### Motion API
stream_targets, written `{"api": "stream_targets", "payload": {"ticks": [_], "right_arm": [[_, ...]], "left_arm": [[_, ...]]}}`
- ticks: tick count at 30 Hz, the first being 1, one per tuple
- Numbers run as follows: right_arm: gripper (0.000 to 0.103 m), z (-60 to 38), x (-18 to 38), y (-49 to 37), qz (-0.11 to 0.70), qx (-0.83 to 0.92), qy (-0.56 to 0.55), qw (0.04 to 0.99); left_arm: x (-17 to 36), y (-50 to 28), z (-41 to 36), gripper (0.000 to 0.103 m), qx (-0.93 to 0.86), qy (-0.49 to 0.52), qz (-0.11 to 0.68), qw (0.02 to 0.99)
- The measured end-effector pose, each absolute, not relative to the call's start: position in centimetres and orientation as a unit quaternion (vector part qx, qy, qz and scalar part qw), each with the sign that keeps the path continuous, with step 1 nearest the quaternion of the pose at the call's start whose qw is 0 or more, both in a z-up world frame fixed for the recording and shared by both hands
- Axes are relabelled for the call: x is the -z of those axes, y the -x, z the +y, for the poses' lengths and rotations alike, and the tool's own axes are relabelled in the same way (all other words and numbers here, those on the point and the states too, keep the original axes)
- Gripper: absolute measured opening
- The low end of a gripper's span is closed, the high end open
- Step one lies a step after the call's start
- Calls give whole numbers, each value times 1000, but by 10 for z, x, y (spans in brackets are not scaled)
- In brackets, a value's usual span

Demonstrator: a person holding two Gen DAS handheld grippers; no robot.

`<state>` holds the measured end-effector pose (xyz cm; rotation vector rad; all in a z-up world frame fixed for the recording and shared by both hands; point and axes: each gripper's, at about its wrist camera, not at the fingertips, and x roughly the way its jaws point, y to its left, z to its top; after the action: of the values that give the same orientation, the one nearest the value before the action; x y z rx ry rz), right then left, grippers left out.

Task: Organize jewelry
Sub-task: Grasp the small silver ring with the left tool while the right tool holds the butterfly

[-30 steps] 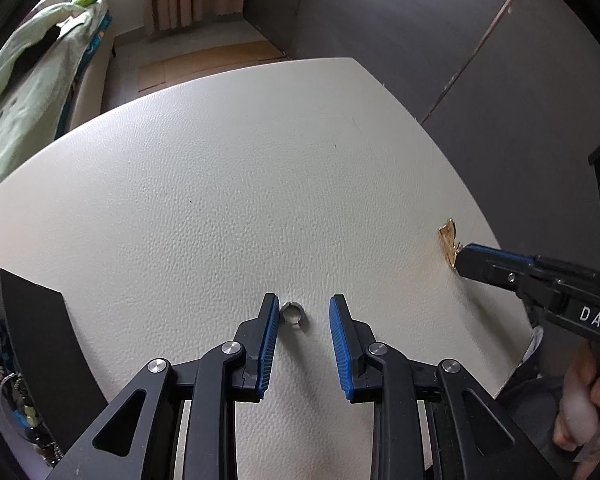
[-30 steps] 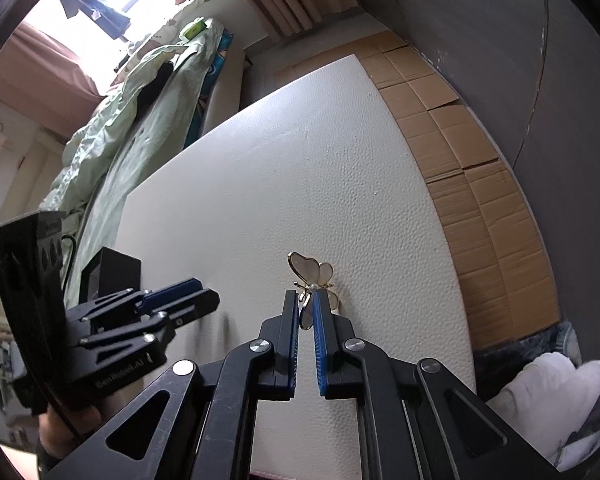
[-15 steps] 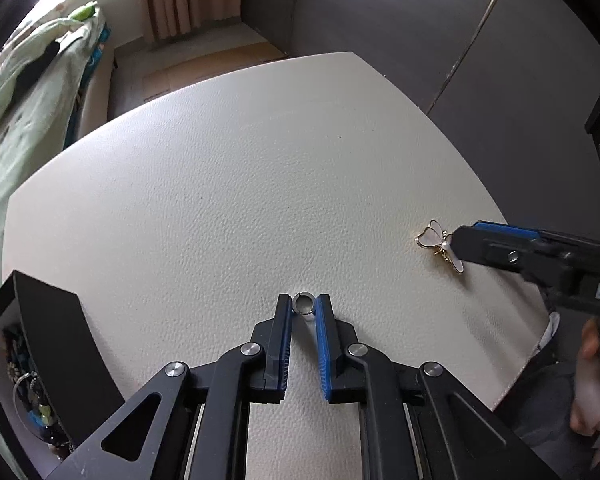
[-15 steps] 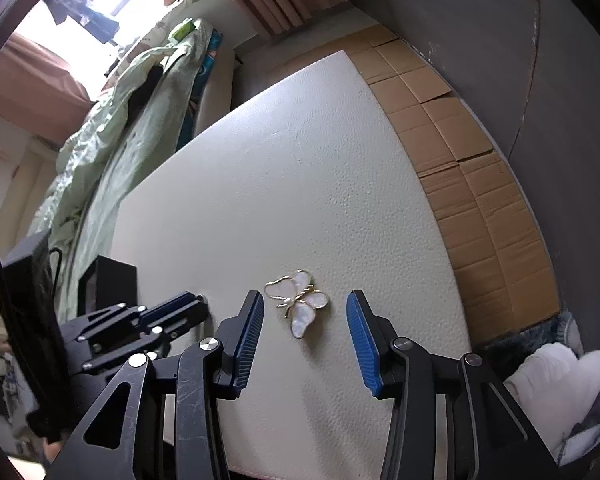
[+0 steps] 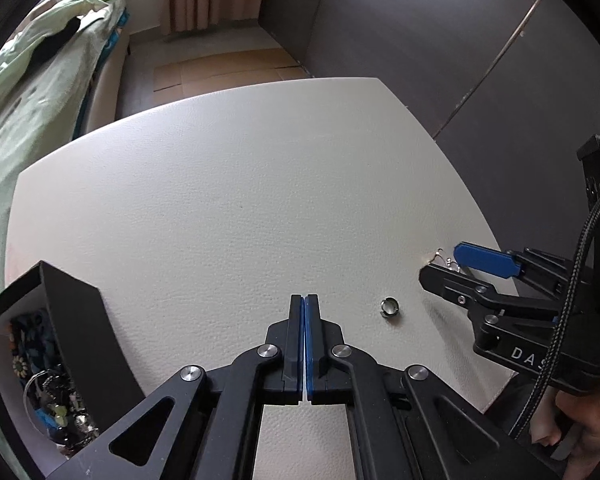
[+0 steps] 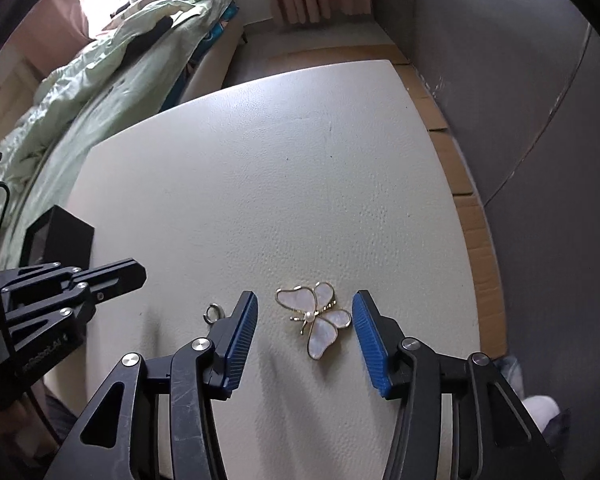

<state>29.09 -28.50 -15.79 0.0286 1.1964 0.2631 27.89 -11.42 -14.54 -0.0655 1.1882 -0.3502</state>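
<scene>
A small silver ring lies on the white table, to the right of my left gripper, which is shut and empty. The ring also shows in the right wrist view. A gold-rimmed pearly butterfly brooch lies flat on the table between the open fingers of my right gripper. In the left wrist view the right gripper stands open at the table's right edge, hiding most of the brooch.
A black jewelry box with beads and trinkets inside stands at the table's left front; it also shows in the right wrist view. A bed with green bedding lies beyond the table. Cardboard covers the floor to the right.
My left gripper closed at the ring, then pulled left with its jaws shut and empty; the ring stays on the table. My right gripper let go of the brooch and opened wide around it.
</scene>
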Motion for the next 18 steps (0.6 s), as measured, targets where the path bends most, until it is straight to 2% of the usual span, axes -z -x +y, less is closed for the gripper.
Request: {"api": "stream_targets", "payload": {"ticks": [3, 5, 7, 18], "right_arm": [[50, -284, 158, -290, 557, -127, -2, 821], [35, -281, 158, -288, 554, -118, 26, 824], [28, -281, 157, -288, 551, -109, 45, 826], [27, -331, 149, -285, 555, -132, -90, 816]], "left_arm": [[149, -280, -115, 0, 169, 37, 561, 809], [149, -282, -115, 0, 168, 42, 562, 809], [150, -284, -113, 0, 170, 55, 565, 806], [156, -282, -139, 0, 212, 51, 577, 787]]}}
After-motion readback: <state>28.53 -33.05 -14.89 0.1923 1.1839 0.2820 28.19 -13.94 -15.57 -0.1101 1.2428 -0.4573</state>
